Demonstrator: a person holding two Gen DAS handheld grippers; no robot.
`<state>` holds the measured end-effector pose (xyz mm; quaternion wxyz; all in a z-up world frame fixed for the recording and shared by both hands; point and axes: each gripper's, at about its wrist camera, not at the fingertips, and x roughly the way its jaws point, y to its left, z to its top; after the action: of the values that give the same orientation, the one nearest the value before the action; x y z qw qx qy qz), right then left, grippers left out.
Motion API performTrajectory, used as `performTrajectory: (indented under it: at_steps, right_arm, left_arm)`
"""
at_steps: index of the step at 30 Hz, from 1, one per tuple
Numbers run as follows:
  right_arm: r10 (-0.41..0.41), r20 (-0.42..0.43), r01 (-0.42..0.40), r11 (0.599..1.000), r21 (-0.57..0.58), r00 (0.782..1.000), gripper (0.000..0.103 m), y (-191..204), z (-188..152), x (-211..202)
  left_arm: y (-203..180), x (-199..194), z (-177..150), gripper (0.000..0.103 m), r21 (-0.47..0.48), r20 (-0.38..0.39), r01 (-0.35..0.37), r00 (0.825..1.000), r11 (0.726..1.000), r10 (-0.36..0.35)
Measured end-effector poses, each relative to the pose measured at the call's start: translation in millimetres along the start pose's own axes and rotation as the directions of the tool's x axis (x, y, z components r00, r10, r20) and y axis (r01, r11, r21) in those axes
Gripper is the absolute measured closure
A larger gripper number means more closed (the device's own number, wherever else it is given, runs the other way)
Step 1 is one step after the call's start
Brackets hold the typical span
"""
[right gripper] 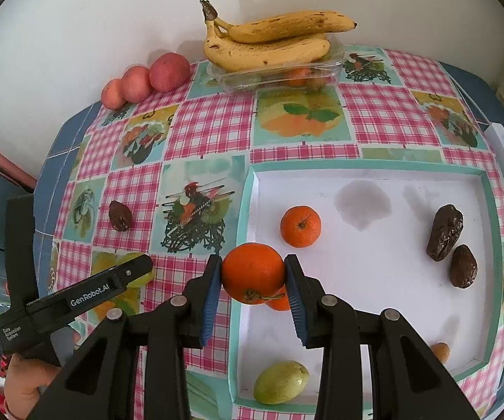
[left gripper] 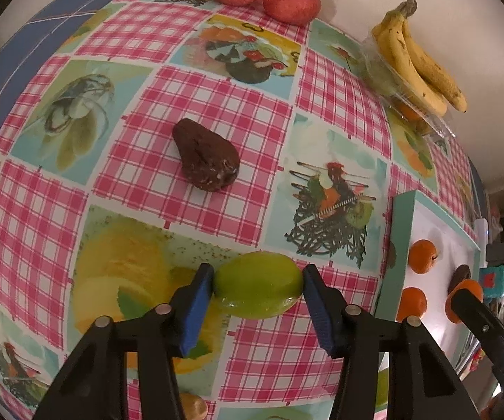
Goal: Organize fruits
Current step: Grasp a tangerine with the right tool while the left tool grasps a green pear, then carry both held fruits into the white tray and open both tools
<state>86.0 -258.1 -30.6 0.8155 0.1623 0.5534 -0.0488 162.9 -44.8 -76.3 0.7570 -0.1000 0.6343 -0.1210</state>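
Observation:
My left gripper (left gripper: pixel 258 274) is shut on a green fruit (left gripper: pixel 258 285) low over the checked tablecloth; both blue pads press its sides. A dark brown avocado (left gripper: pixel 204 155) lies on the cloth beyond it. My right gripper (right gripper: pixel 253 264) is shut on an orange (right gripper: pixel 253 273) above the left part of the white, teal-rimmed tray (right gripper: pixel 367 166). Another orange (right gripper: pixel 279 302) sits just under it, mostly hidden. The tray also holds a third orange (right gripper: pixel 300 225), two dark avocados (right gripper: pixel 444 232), and a green fruit (right gripper: pixel 281 381) at its near edge.
Three red apples (right gripper: pixel 147 80) line the wall at the back left. Bananas (right gripper: pixel 269 42) rest on a clear plastic box (right gripper: pixel 332 66) with fruit inside. A white device (right gripper: pixel 503 154) lies off the tray's far right corner. A hand (right gripper: pixel 28 381) holds the left gripper.

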Motion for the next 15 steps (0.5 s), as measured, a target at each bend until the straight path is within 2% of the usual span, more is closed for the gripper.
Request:
performTrajectory:
  at_steps: [7,15]
  right_arm:
    - [0.005,0.028,-0.006,1.000,0.025,1.000,0.065,-9.2,2.4,-11.0]
    - [-0.015,0.099,0.008,0.998,0.068,0.995,0.065,-31.5,8.0,-38.9]
  left_arm:
    - [-9.2,-29.4,4.4,0.048,0.010,0.069,0.052,0.996,0.999,-0.053]
    - [-38.8,-74.1,7.3,0.048,0.074,0.169,0.098,0.980,0.992,-0.109]
